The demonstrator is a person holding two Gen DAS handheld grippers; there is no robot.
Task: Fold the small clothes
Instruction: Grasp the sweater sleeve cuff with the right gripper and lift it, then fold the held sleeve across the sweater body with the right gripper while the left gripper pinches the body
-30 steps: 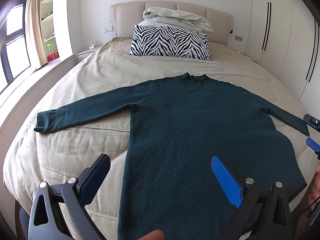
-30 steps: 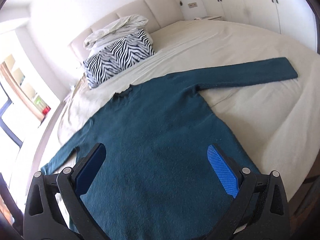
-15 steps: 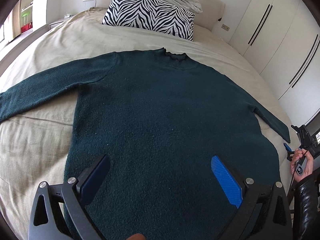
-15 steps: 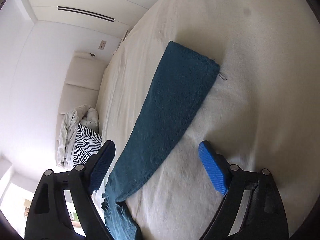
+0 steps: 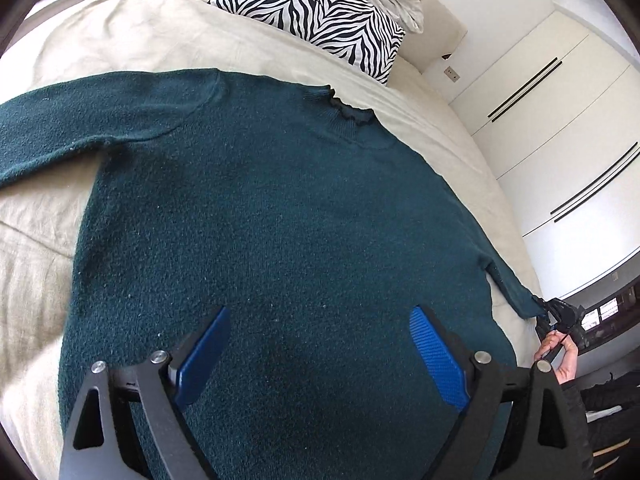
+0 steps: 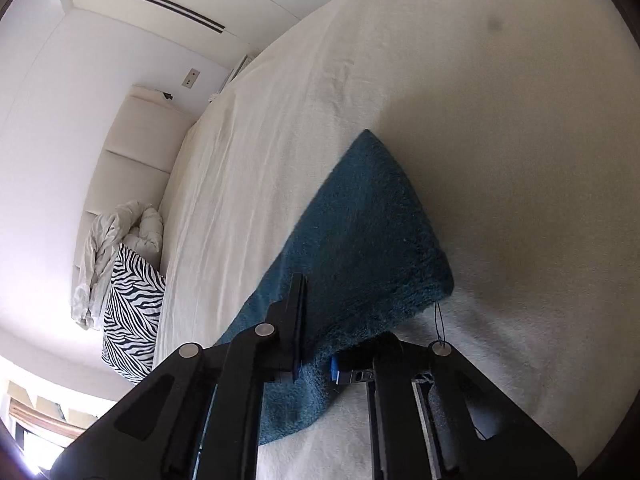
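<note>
A dark teal sweater [image 5: 280, 220] lies flat, front up, on the beige bed [image 5: 140, 32], both sleeves spread out. My left gripper [image 5: 320, 352] is open and empty, hovering over the sweater's lower body. My right gripper [image 6: 316, 364] is shut on the end of the sweater's right sleeve [image 6: 360, 248], with the cuff lifted off the sheet. It also shows in the left wrist view [image 5: 550, 318] at the sleeve's end by the bed's right edge.
A zebra-print pillow [image 5: 312, 8] with a crumpled white duvet [image 6: 108, 256] behind it sits at the headboard. White wardrobe doors [image 5: 560, 120] run along the right side of the bed.
My right gripper swung from over the sweater's body to the right sleeve's end and closed on the cuff. My left gripper moved in lower over the sweater's body.
</note>
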